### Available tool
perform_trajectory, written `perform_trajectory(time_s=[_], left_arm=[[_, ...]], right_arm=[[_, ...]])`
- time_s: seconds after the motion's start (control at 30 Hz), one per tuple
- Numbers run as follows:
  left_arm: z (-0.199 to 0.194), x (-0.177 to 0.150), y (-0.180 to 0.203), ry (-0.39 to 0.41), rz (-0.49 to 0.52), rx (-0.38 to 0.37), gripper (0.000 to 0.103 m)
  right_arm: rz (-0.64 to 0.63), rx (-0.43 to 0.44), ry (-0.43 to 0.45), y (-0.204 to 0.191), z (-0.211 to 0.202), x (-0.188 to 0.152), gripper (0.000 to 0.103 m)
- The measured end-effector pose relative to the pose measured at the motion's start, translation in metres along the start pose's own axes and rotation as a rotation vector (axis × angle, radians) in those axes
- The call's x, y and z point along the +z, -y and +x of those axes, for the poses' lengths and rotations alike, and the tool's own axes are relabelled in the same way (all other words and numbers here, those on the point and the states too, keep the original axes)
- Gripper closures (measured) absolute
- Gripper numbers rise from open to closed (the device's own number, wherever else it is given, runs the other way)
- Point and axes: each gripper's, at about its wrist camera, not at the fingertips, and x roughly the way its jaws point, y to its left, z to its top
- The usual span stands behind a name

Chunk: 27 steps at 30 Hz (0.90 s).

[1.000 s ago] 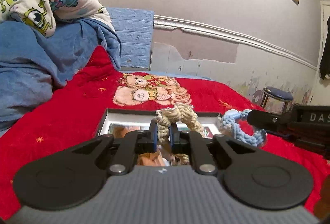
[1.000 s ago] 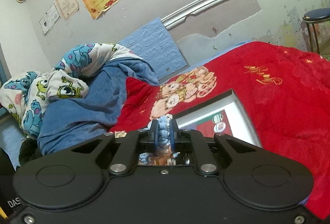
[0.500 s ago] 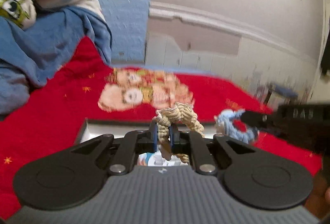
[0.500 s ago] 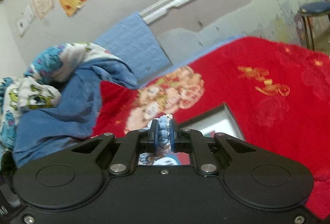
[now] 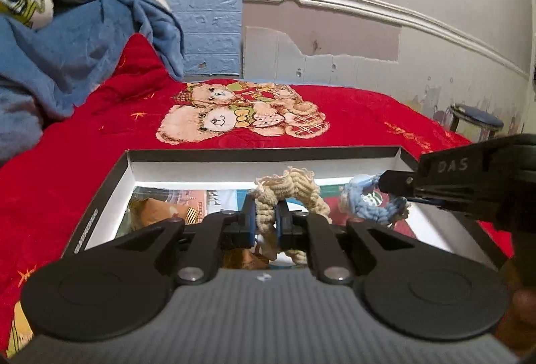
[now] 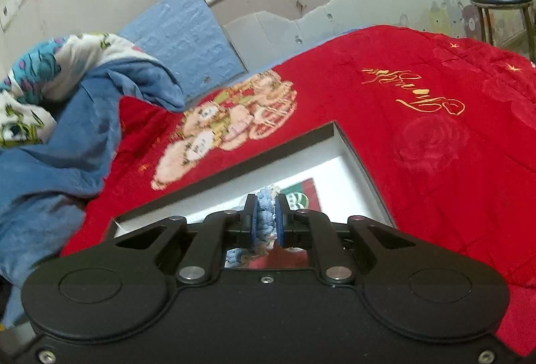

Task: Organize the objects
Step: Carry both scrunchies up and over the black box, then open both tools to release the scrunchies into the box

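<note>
My left gripper (image 5: 264, 218) is clamped on a cream rope ring (image 5: 291, 190), low in the frame's centre; my right gripper (image 6: 266, 220) pinches a pale blue rope ring (image 6: 266, 213) the same way. Both rings hang over an open black box (image 5: 261, 153) with white inner walls. Around it spreads a red bedspread (image 5: 83, 163), with a blue blanket (image 5: 67, 56) bunched at upper left.
</note>
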Motion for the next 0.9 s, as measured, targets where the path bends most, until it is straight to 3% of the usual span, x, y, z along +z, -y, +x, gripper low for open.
perform_trajectory(time_s=[0.33,0.4,0.5,0.53,0.63,0.77,0.9], left_arm=[[0.011,0.009,0.002,-0.094,0.028,-0.027,0.085],[0.013,0.011,0.003,-0.11,0.039,-0.039,0.076],[0.016,0.013,0.003,-0.135,0.055,-0.034,0.073],[0.016,0.015,0.003,-0.143,0.057,-0.03,0.063],[0.016,0.02,0.0,-0.17,0.049,-0.025,0.057],[0.005,0.031,-0.003,-0.188,0.04,-0.061,0.035],[-0.016,0.048,0.002,-0.187,0.109,-0.053,0.031]], right_arm=[[0.01,-0.011,-0.049,0.004,0.008,-0.012,0.091],[0.017,-0.014,-0.057,0.007,0.009,-0.013,0.091],[0.017,-0.01,-0.068,0.01,0.01,-0.013,0.09],[0.018,-0.009,-0.073,0.01,0.01,-0.012,0.088],[0.026,-0.004,-0.084,0.013,0.008,-0.01,0.086],[0.065,0.031,-0.091,0.013,-0.003,-0.004,0.068],[0.084,0.069,-0.053,0.009,-0.034,0.009,0.062]])
